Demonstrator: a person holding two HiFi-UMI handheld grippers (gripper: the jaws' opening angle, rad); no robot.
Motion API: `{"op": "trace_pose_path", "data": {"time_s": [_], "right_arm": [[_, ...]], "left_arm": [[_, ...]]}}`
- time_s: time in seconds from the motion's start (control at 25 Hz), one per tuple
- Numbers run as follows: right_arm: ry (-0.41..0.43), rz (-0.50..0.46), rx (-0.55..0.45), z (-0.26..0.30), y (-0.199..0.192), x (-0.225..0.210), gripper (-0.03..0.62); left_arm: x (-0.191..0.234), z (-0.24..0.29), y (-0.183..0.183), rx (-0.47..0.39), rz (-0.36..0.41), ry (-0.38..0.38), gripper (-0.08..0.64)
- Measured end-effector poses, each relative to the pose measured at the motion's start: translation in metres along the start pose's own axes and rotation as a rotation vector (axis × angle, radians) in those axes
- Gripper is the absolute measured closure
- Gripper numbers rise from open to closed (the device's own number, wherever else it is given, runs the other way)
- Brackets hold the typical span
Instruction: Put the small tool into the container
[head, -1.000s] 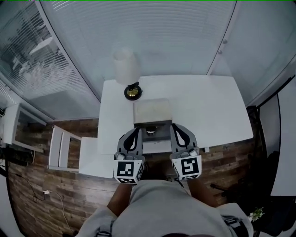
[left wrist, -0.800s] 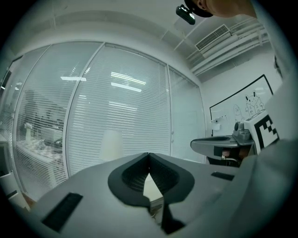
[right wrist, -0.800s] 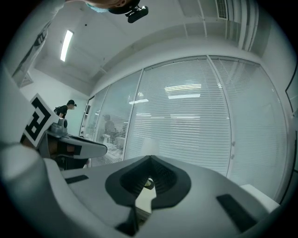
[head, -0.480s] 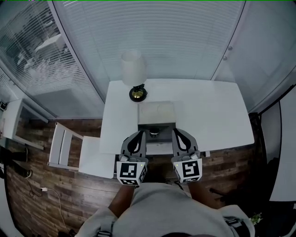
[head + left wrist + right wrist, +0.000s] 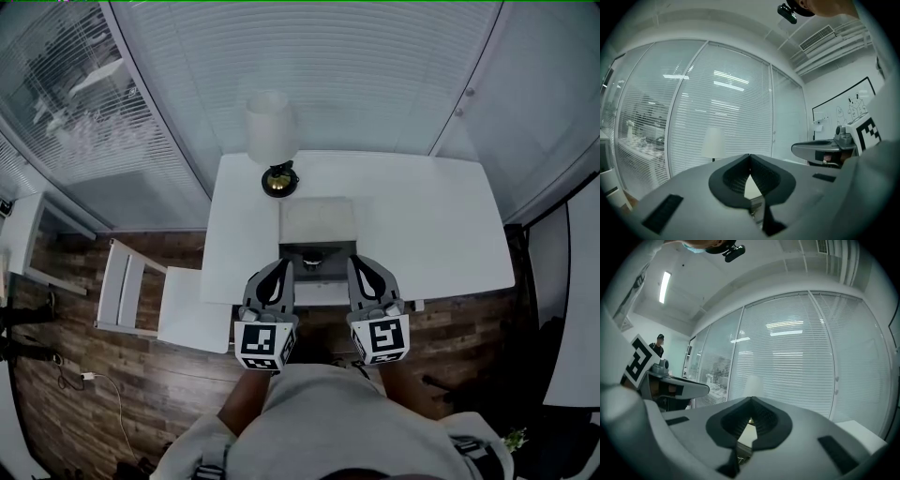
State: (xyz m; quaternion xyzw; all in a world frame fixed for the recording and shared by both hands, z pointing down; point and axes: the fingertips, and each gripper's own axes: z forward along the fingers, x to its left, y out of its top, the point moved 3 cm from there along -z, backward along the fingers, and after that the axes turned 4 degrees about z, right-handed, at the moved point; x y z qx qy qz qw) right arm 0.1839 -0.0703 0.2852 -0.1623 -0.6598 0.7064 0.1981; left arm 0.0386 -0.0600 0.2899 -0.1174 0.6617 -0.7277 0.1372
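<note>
A white table [image 5: 431, 216] stands against a glass wall hung with white blinds [image 5: 319, 66], on a floor of dark wooden planks [image 5: 112, 394]. A lamp [image 5: 272, 131] with a pale shade and a dark, brass-coloured base sits at the table's back left. In front of the lamp, reaching to the near edge, lies the container [image 5: 319, 220]. Its pale square part lies toward the lamp and its dark open part toward the person. What looks like the small tool [image 5: 312, 258] lies inside that dark part, too small for its shape to be made out. The left gripper [image 5: 750, 157] and the right gripper [image 5: 751, 399] are held side by side at the table's near edge, flanking the dark part. Whether either touches the container cannot be told. Each gripper's jaws meet at the tips with nothing between them. A white chair [image 5: 127, 291] stands off the table's left end, and a thin cable [image 5: 103, 389] trails across the floor nearby. The left gripper view shows a whiteboard [image 5: 848, 108] with drawings on the side wall and a ceiling vent [image 5: 818, 37] above.
</note>
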Motion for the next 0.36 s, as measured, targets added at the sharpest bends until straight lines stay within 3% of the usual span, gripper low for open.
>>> {"op": "trace_pose_path", "data": {"time_s": [0.36], "right_arm": [[0.002,0.000,0.006,0.0005,-0.0024,-0.0016,0.568]], "left_arm": [[-0.0048,0.0024,-0.0028,0.004,0.001,-0.013,0.537]]}}
